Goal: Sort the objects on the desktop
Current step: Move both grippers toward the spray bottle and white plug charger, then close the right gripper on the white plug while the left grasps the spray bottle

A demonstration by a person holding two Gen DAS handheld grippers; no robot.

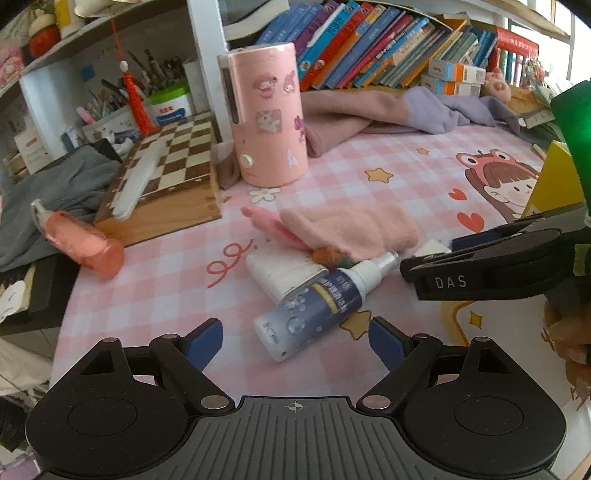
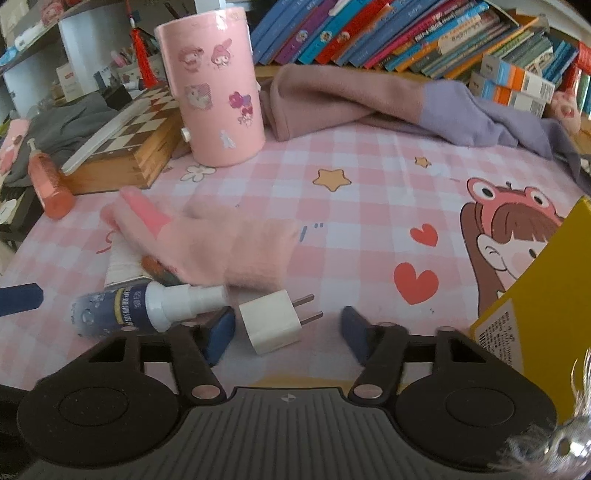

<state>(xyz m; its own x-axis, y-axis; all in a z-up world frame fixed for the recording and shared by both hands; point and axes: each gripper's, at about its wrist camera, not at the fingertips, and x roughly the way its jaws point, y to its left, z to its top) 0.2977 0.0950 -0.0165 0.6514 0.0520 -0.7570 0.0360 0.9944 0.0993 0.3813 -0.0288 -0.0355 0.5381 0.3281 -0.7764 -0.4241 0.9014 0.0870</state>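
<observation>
A blue and white spray bottle (image 1: 314, 314) lies on the pink checked mat (image 1: 388, 177), its body between the wide-apart fingers of my left gripper (image 1: 295, 341), which is open and not touching it. In the right wrist view a white plug adapter (image 2: 273, 321) lies between the fingers of my right gripper (image 2: 288, 332). The left pad is close against the adapter and the right pad stands clear of its prongs. Behind both lie a pink fluffy glove (image 2: 229, 243) and a white tissue packet (image 1: 280, 269). The spray bottle (image 2: 129, 310) lies just left of the adapter.
A pink sticker-covered canister (image 1: 266, 110) stands at the back beside a wooden chess box (image 1: 166, 173). An orange bottle (image 1: 85, 240) lies at the left. Pink and purple cloth (image 2: 369, 103) is heaped below the bookshelf (image 2: 388, 33). A yellow box (image 2: 535, 288) stands at the right.
</observation>
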